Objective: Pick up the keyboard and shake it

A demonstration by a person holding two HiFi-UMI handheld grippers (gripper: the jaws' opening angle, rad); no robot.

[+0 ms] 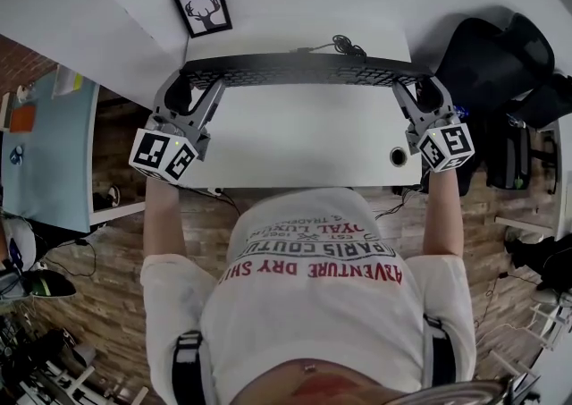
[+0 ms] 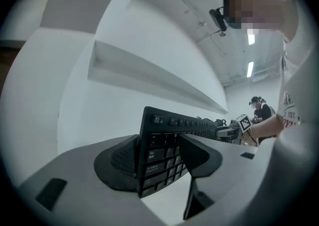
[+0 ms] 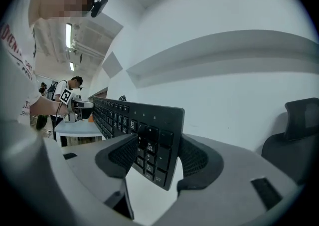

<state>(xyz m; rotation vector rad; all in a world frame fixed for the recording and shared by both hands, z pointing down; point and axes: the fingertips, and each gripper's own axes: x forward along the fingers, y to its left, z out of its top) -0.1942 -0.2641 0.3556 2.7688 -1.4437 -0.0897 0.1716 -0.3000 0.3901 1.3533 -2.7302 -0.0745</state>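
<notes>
A long black keyboard (image 1: 308,70) is held up above the white desk (image 1: 295,139), tipped on its long edge with the keys facing me. My left gripper (image 1: 189,95) is shut on the keyboard's left end (image 2: 157,150), its pads pressing front and back. My right gripper (image 1: 418,95) is shut on the right end (image 3: 154,145), pads on both faces. The keyboard's cable (image 1: 344,44) trails off its far edge.
A framed deer picture (image 1: 204,9) leans on the wall behind the desk. A black chair (image 1: 496,54) stands at the right. A cable hole (image 1: 398,156) sits in the desk's right front corner. Other people stand in the room's background.
</notes>
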